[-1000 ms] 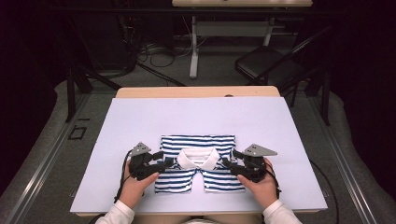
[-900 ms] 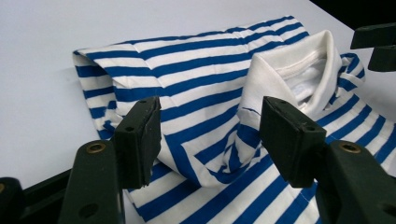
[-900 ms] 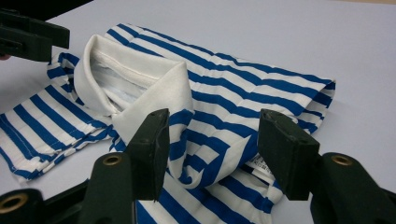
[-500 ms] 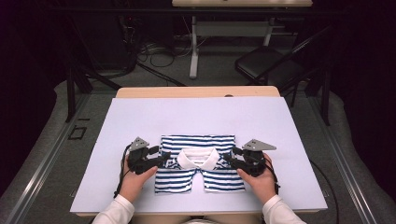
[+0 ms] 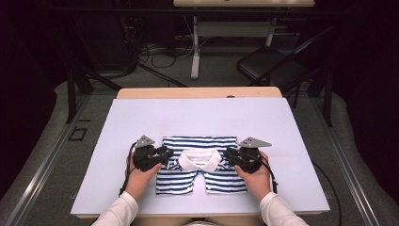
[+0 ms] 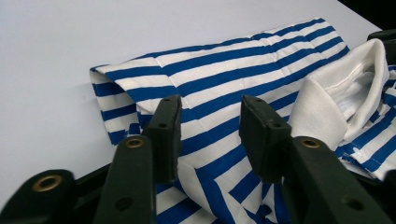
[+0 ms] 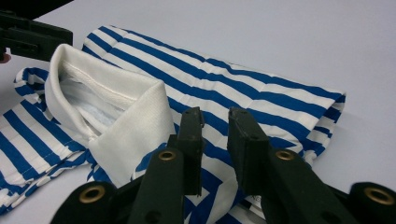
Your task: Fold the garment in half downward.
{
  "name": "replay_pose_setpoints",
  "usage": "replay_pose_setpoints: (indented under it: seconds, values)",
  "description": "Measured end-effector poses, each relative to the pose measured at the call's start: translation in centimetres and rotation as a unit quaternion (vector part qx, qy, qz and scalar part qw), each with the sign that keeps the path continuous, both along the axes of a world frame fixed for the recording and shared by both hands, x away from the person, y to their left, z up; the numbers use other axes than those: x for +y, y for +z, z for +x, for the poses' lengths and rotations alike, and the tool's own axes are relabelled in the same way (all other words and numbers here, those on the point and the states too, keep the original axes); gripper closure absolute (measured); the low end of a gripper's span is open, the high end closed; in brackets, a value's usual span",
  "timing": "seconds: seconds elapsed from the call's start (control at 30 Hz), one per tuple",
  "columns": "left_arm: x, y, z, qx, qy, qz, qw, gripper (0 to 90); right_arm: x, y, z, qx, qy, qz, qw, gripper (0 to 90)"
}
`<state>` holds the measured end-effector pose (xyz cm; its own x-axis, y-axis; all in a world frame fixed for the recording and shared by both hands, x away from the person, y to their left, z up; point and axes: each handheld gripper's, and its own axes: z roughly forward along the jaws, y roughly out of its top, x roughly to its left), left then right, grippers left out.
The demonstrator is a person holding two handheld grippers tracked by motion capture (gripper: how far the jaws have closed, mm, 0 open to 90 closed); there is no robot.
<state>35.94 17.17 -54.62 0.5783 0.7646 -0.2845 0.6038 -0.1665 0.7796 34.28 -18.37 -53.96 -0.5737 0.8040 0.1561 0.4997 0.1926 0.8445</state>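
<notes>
Striped cloth lies near the front middle of the bench, which is covered by a pale lilac sheet: a blue-and-white striped polo shirt with a white collar, folded over on itself so its far edge is a straight fold. The person's hands come in from the near edge, one at each side of the collar. The left gripper sits over the shirt's left part, its jaws standing apart with striped fabric showing between them. The right gripper sits over the right part, its jaws parted by a narrower gap, again above the stripes; whether either pair pinches cloth I cannot tell. Beyond the bench, a dark chair stands on the floor.
</notes>
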Motion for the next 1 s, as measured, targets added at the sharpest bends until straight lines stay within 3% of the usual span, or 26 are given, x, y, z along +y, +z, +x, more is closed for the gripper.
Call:
replay_pose_setpoints:
  seconds: [0.13,0.4,1.0]
  values:
    - [-0.2,-0.3,0.4,0.015,-0.005,-0.007,0.9999,71.5,0.4,-0.2,0.3,0.009,0.004,-0.001,0.9999,80.9]
    - [-0.8,-0.7,0.7,0.049,-0.016,0.002,0.9987,89.1,0.6,-0.6,0.4,0.02,0.013,-0.006,0.9997,88.2]
    - [-1.9,-0.8,0.5,0.057,-0.041,0.011,0.9974,90.0,0.8,-1.0,0.7,0.044,0.034,0.002,0.9984,90.0]
